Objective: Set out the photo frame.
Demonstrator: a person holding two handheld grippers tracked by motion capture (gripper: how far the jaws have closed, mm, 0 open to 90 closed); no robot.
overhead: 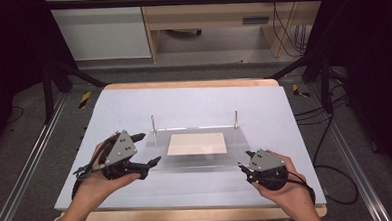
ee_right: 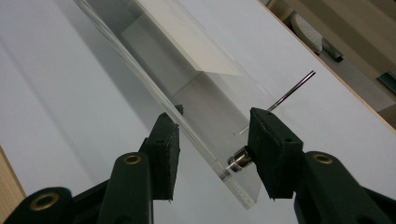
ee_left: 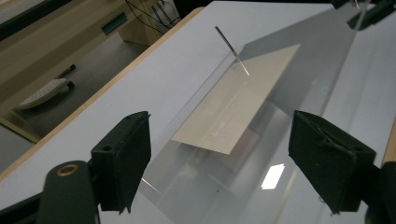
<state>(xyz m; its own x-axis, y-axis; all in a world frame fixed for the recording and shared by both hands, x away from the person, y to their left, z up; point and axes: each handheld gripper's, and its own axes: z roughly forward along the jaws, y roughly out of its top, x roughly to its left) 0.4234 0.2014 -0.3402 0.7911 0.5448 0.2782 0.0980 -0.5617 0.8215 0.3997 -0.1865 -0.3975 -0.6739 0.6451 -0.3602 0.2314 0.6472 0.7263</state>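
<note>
A clear acrylic panel (overhead: 195, 146) is lying near the middle of the white surface (overhead: 193, 103), with a cream sheet of paper (overhead: 197, 144) showing in its centre. In your left tongs view the paper (ee_left: 238, 107) is bending along a crease and mirroring in the panel (ee_left: 224, 177), so you cannot tell whether it is lying on top of the plastic or under it. Two thin metal pins (overhead: 153, 123) are standing upright at the panel's far corners.

Your left tongs (overhead: 146, 148) are sitting at the panel's left end with the jaws spread wide, holding nothing; in their own view the panel's near corner is lying between the two pads (ee_left: 122, 158), clear of both.

Your right tongs (overhead: 243, 167) are at the panel's right near corner. Their own view is showing the jaws partly parted, straddling the panel's edge (ee_right: 205, 149); a small metal stud (ee_right: 240, 160) on the panel is touching the right pad (ee_right: 273, 154), while the left pad is standing just off the plastic. They are not gripping it.

The panel's edges are hard to trace from the high view, being transparent. Your right hand (overhead: 287, 189) is covering much of those tongs there.
</note>
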